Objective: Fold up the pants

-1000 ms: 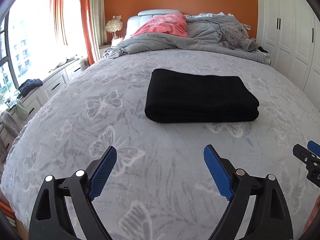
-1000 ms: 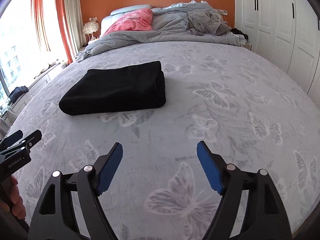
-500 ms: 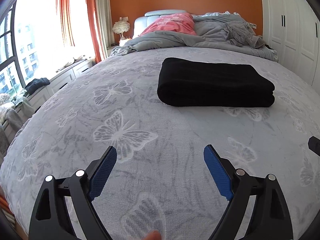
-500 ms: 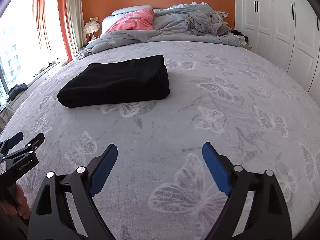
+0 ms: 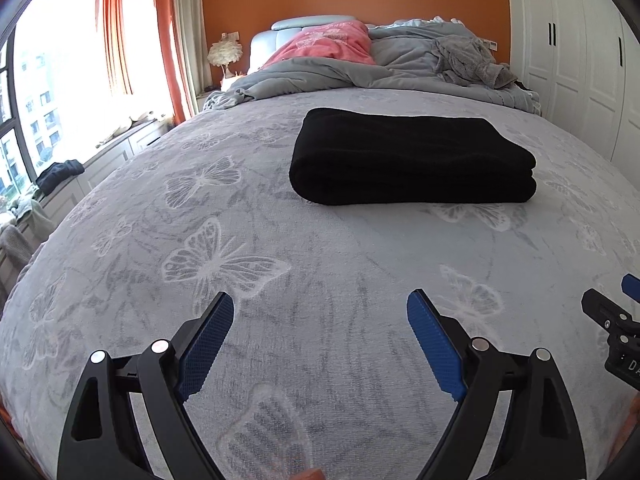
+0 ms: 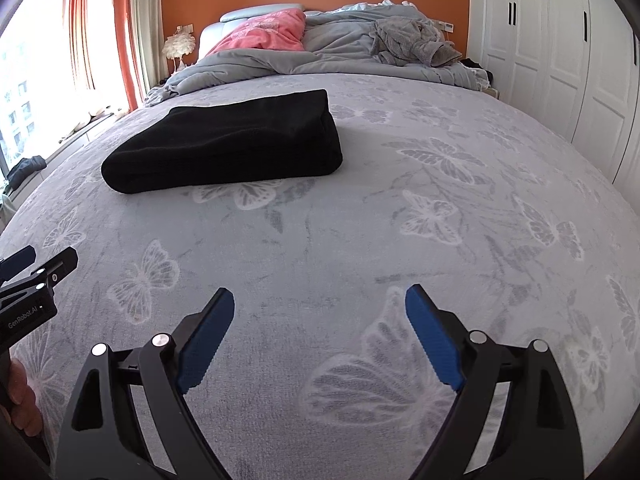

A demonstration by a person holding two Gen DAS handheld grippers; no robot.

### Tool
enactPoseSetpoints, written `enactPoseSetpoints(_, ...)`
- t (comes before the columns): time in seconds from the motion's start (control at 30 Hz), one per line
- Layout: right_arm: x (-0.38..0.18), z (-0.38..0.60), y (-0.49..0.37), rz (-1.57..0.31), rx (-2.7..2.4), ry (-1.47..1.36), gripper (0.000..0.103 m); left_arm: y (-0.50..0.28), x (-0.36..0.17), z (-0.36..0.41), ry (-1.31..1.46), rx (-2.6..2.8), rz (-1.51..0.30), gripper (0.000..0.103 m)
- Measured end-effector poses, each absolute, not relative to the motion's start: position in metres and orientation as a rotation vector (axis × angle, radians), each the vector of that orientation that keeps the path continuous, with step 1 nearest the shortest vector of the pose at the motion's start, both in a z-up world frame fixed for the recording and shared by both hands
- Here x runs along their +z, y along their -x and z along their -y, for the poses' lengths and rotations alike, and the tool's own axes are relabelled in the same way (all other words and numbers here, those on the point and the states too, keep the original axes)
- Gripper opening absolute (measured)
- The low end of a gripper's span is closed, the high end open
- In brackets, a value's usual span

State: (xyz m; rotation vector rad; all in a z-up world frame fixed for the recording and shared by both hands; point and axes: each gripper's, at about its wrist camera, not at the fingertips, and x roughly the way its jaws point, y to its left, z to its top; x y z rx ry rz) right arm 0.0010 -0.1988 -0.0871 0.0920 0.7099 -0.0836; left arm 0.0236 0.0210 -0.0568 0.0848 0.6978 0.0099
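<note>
The black pants lie folded in a thick rectangle on the grey butterfly bedspread, past the middle of the bed. They also show in the right wrist view, to the left. My left gripper is open and empty, low over the bedspread, well short of the pants. My right gripper is open and empty, near the bed's front, to the right of the pants. Each gripper shows at the edge of the other's view: the right one, the left one.
A crumpled grey duvet, a pink pillow and a grey garment lie at the head of the bed. White wardrobes stand at the right. A window with orange curtains and a low cabinet are at the left.
Both grippers have drawn back and settled; the pants sit a little farther off in the left wrist view. The right gripper has come back into the left view's right edge. Jaws stay open.
</note>
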Motion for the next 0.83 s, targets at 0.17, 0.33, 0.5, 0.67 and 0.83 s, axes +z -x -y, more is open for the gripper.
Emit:
enactPoseSetpoints(0.17, -0.089, 0.201, -0.003, -0.717, -0.088, -0.105, 0.085, -0.027, -0.059, -0.031, -0.030, 0.024, -0.718, 0.086)
enactPoseSetpoints(0.33, -0.089, 0.199, -0.003, -0.717, -0.090, -0.098, 0.086, -0.024, -0.058, -0.032, -0.023, 0.054, -0.684, 0.086)
enactPoseSetpoints(0.5, -0.089, 0.198, -0.002, -0.716, -0.092, -0.096, 0.087, -0.021, -0.057, -0.025, -0.052, 0.043, -0.666, 0.086)
enactPoseSetpoints(0.67, -0.089, 0.197, -0.002, -0.716, -0.093, -0.096, 0.088, -0.024, -0.060, -0.020, -0.065, -0.007, -0.704, 0.076)
enactPoseSetpoints(0.83, -0.089, 0.196, -0.001, -0.718, -0.097, -0.096, 0.088, -0.025, -0.062, -0.020, -0.071, 0.002, -0.709, 0.076)
